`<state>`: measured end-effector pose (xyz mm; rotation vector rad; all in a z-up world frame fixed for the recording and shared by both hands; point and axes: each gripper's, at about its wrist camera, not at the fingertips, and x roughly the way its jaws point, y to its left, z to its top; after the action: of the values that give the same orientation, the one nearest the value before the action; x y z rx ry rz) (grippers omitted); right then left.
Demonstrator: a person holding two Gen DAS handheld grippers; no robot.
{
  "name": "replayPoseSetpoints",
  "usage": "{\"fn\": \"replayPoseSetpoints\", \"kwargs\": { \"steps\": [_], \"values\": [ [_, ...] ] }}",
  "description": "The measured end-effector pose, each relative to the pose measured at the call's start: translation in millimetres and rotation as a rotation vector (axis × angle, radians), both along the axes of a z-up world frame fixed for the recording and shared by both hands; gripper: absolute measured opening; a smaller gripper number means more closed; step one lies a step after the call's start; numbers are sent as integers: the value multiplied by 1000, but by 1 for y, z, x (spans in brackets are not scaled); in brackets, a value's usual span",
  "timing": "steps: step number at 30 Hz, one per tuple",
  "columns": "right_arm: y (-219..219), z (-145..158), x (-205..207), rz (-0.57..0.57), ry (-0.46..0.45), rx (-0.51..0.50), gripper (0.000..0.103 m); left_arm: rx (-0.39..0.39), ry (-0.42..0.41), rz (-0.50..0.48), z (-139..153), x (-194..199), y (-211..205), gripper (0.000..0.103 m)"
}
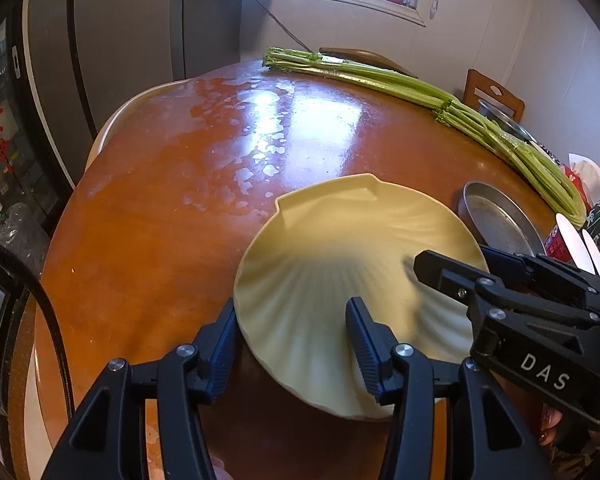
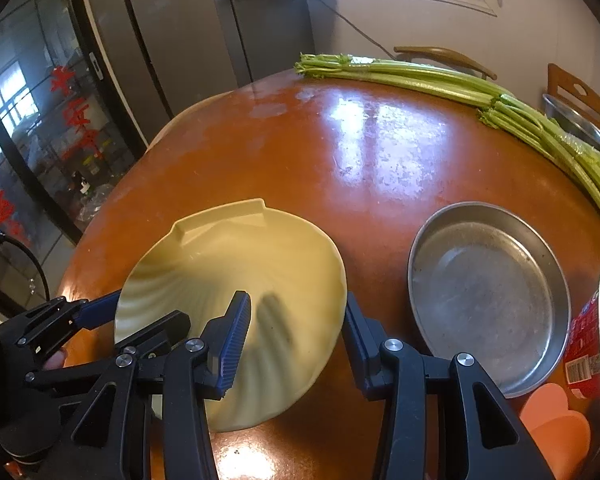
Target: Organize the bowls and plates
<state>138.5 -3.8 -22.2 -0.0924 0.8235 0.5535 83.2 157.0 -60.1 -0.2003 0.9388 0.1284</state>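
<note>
With both the left gripper (image 1: 292, 344) and right gripper (image 2: 296, 332) spread-fingered astride the shell-shaped plate (image 1: 340, 264), neither pinching, a clumsy closing risks skidding it across the glossy desk (image 1: 160, 208) into the metal pan (image 2: 488, 300).

Both wrist views look close down, sharing the plate (image 1: 340, 264).

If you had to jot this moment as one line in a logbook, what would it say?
left gripper: open, straddling near rim of yellow shell plate | right gripper: open, straddling its right rim | metal pan: right of plate, on table
</note>
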Motion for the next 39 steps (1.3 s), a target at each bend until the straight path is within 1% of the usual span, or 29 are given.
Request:
{"fn": "replayPoseSetpoints", "kwargs": {
  "steps": [7, 13, 20, 26, 28, 32, 39],
  "values": [
    [-2, -4, 3, -22, 6, -25, 48, 32, 3, -11, -1, 0, -7, 52],
    [-6, -3, 2, -32, -8, -34, 48, 43, 3, -17, 0, 0, -10, 53],
    [-19, 4, -2, -57, -20, 2, 48, 70, -15, 13, 7, -7, -3, 54],
    [-29, 17, -13, -65, -56, 42, 50, 61, -51, 40, 21, -17, 6, 58],
    [-32, 21, -17, -66, -69, 47, 51, 66, -64, 39, 27, -20, 4, 59],
    [-38, 29, -28, -65, -90, 65, 53, 71, -87, 32, 36, -26, -3, 64],
    [-54, 43, -51, -62, -130, 96, 54, 76, -120, 2, 49, -35, -21, 65]
  ]
}}
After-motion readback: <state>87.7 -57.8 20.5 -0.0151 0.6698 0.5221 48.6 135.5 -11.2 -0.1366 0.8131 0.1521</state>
